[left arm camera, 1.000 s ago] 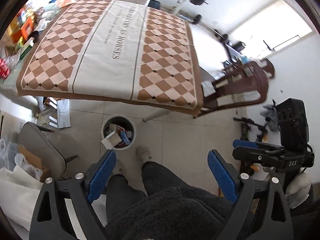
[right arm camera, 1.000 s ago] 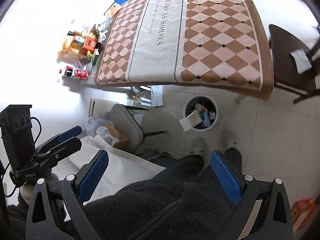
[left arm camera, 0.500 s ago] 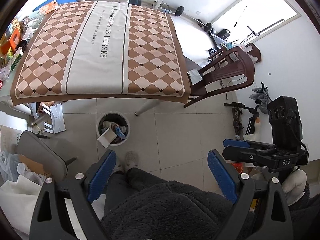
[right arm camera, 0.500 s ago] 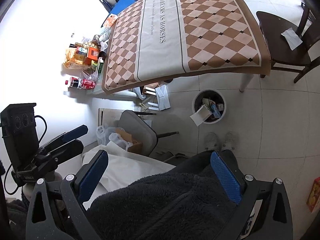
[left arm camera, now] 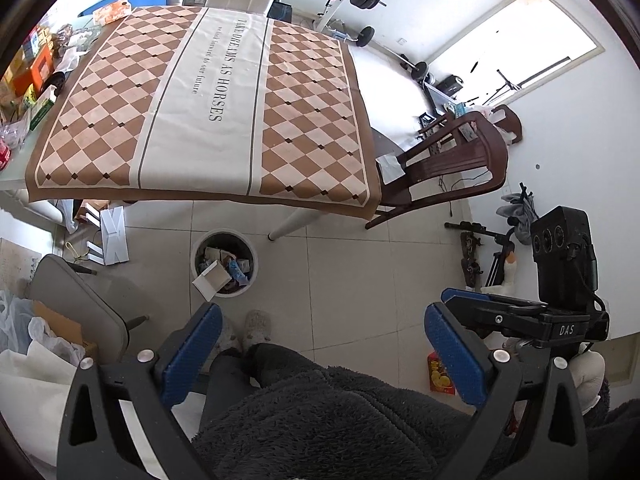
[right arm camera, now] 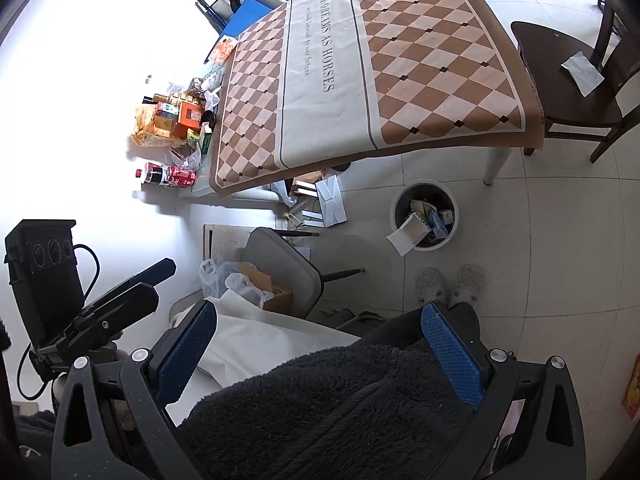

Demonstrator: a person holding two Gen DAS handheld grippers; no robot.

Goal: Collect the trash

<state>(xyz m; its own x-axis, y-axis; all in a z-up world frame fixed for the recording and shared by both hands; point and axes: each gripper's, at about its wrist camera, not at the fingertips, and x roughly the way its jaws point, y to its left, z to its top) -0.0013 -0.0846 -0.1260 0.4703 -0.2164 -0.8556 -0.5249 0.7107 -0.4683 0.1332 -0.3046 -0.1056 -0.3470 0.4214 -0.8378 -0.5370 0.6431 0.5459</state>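
A round white trash bin [left arm camera: 200, 249] stands on the tiled floor by the table's near edge, full of wrappers, with a white carton [left arm camera: 212, 279] leaning over its rim. It also shows in the right wrist view [right arm camera: 400, 206]. My left gripper [left arm camera: 322, 322] is open and empty, held high above the floor over my dark fleece. My right gripper [right arm camera: 320, 320] is open and empty too, at the same height. The checkered tablecloth [left arm camera: 208, 108] is bare.
A pile of boxes, packets and red bottles [right arm camera: 172, 128] lies at the table's left end. A dark wooden chair [left arm camera: 448, 164] stands at the right end with a paper [right arm camera: 582, 72] on its seat. A grey chair [left arm camera: 76, 308], a cardboard box and plastic bags sit lower left.
Both grippers have risen and drawn back from the table, so the table, bin and floor look smaller and farther. Both stay open and empty.
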